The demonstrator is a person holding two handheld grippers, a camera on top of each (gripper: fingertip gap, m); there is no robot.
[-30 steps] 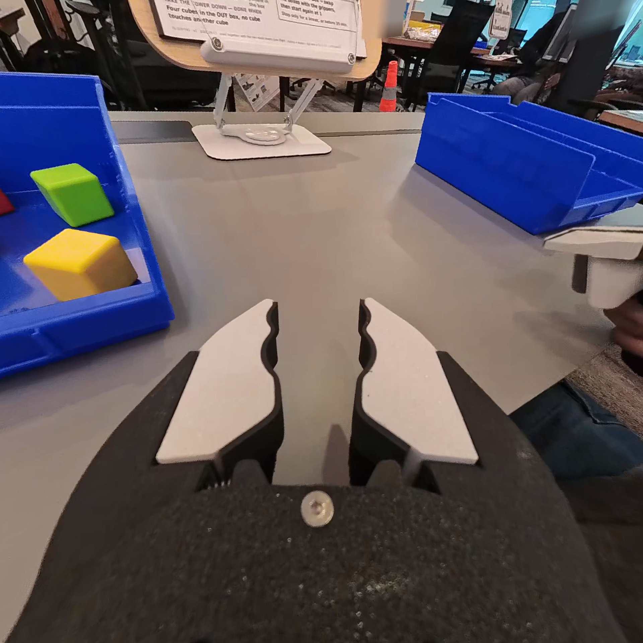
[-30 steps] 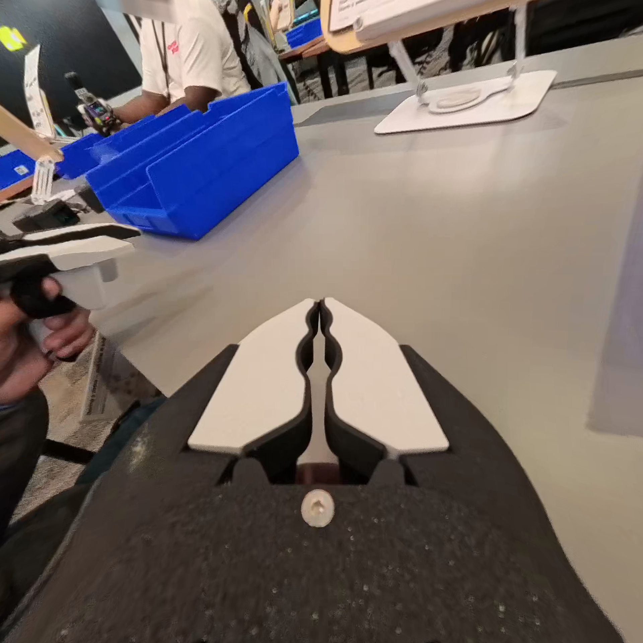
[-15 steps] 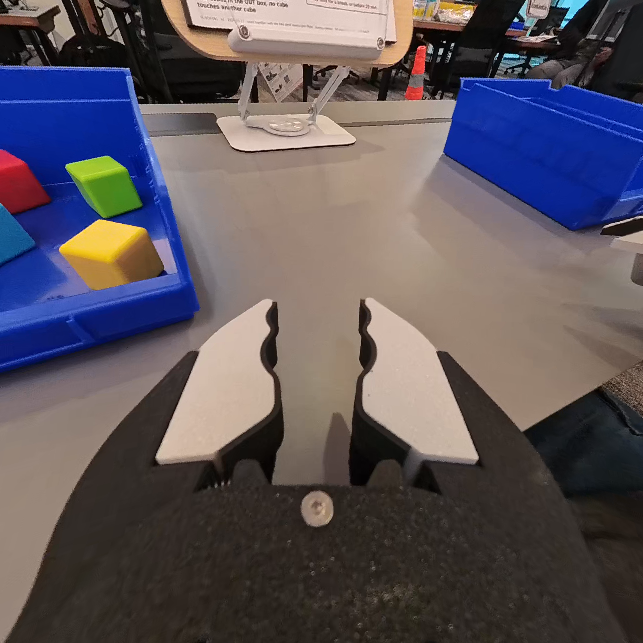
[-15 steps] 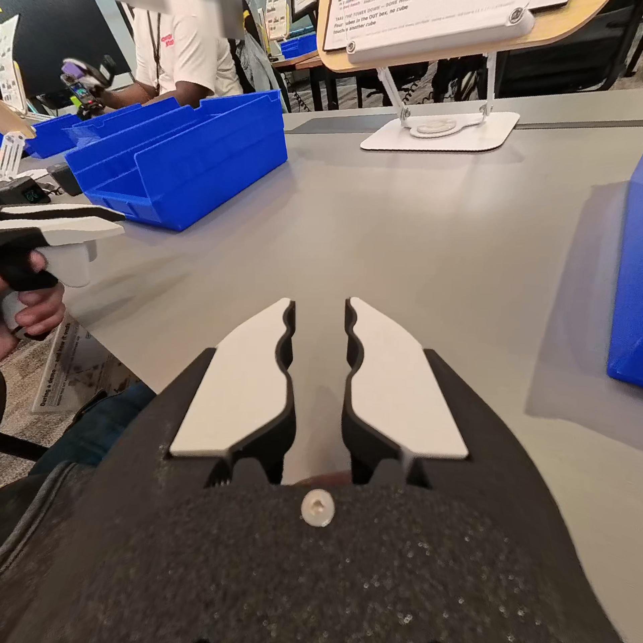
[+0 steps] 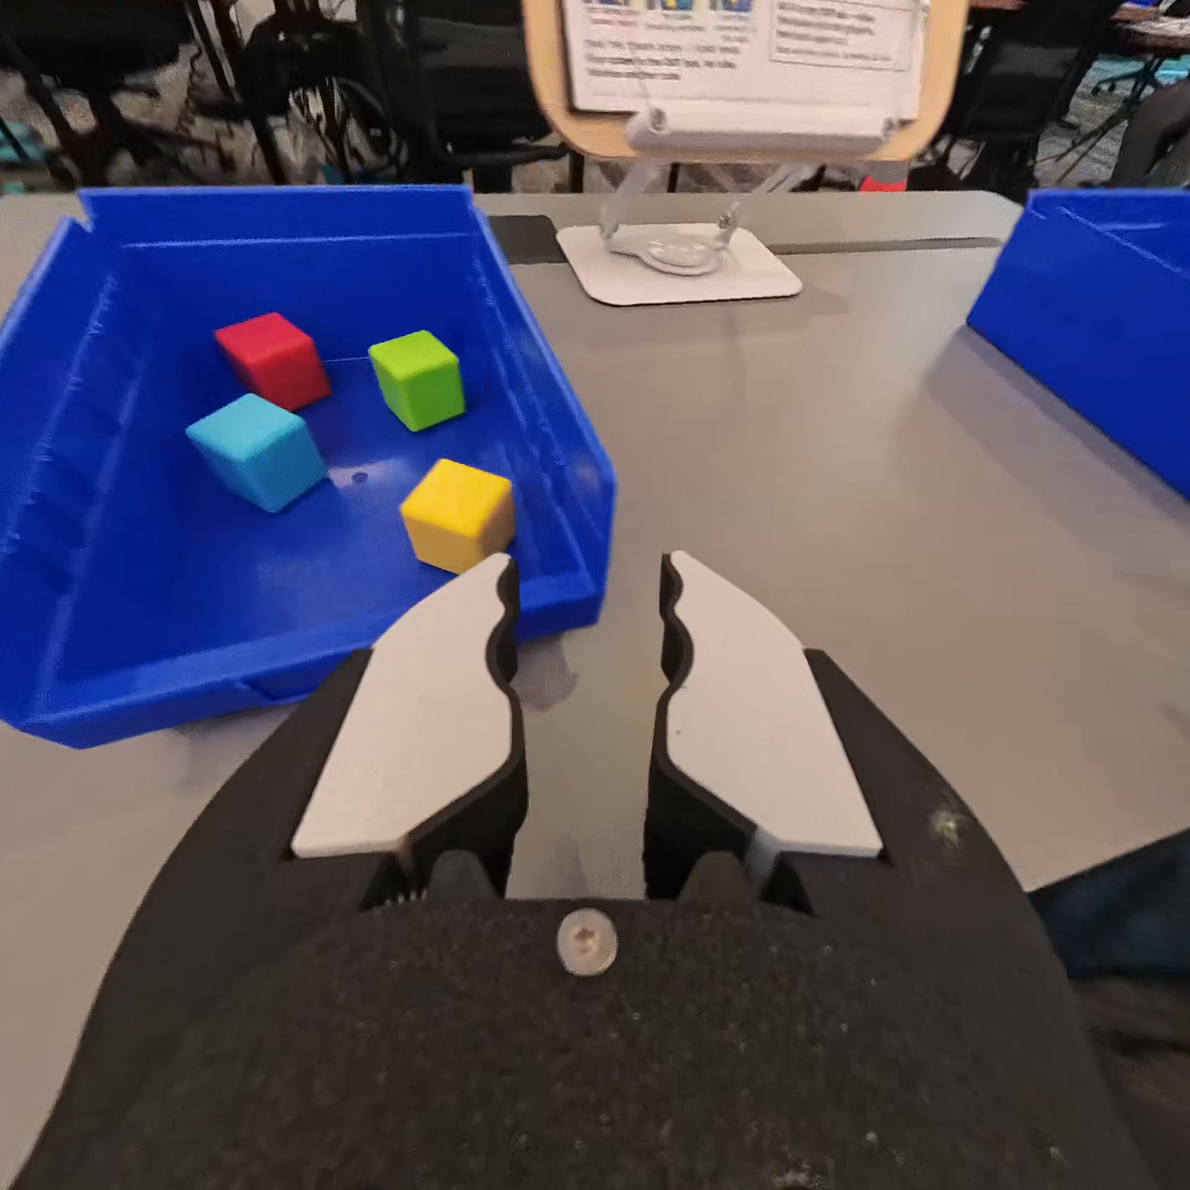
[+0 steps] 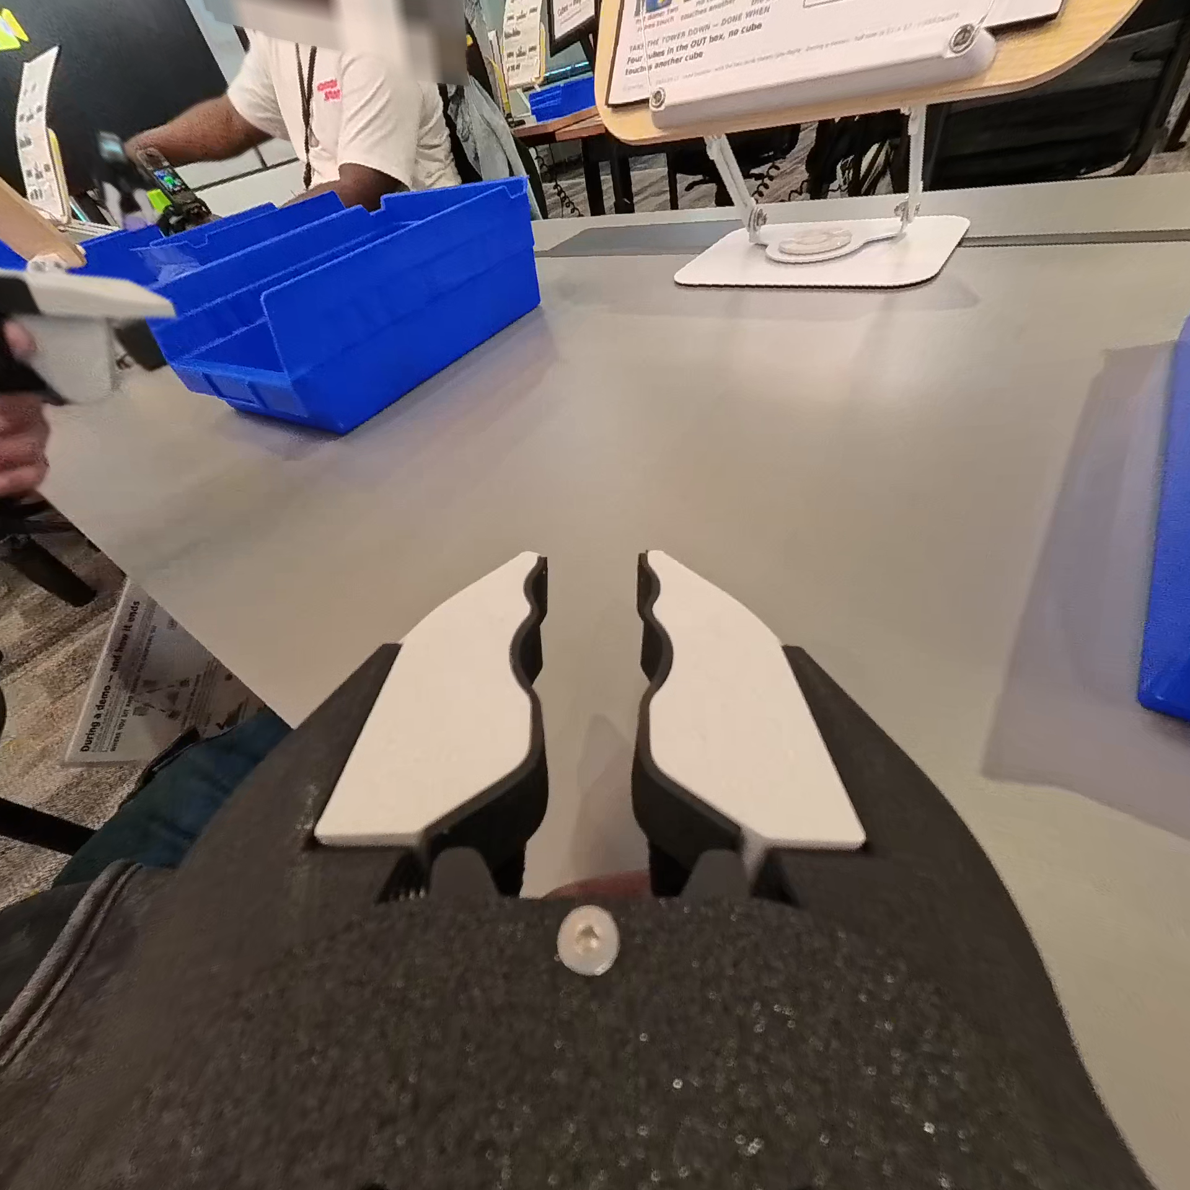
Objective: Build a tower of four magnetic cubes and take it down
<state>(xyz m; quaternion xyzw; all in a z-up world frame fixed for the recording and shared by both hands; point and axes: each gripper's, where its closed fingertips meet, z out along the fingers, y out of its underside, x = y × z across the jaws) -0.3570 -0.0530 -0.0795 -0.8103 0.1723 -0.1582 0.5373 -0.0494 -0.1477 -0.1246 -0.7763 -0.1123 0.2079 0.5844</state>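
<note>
Now, step: fetching the first cube, nothing stacked yet.
Cubes: red cube point(image 5: 273, 360), green cube point(image 5: 420, 378), cyan cube point(image 5: 257, 451) and yellow cube point(image 5: 458, 514) lie apart in the blue bin point(image 5: 566, 451) at the tabletop's point(image 5: 805, 483) left edge.
Approach: I'd go over the bin's near wall for yellow, square to its faces.
Left gripper point(image 5: 586, 566): moderately open, empty; its left tip probably overlaps the wall only in view.
Right gripper point(image 6: 592, 560): narrowly parted, empty, over bare tabletop.

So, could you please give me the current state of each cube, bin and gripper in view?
Left hand-held gripper: open, empty.
Right hand-held gripper: open, empty.
Red plastic cube: loose in bin.
Green plastic cube: loose, unstacked.
Light-blue plastic cube: loose, unstacked.
Yellow plastic cube: loose, nearest the left gripper.
Blue plastic bin: holds all four cubes.
</note>
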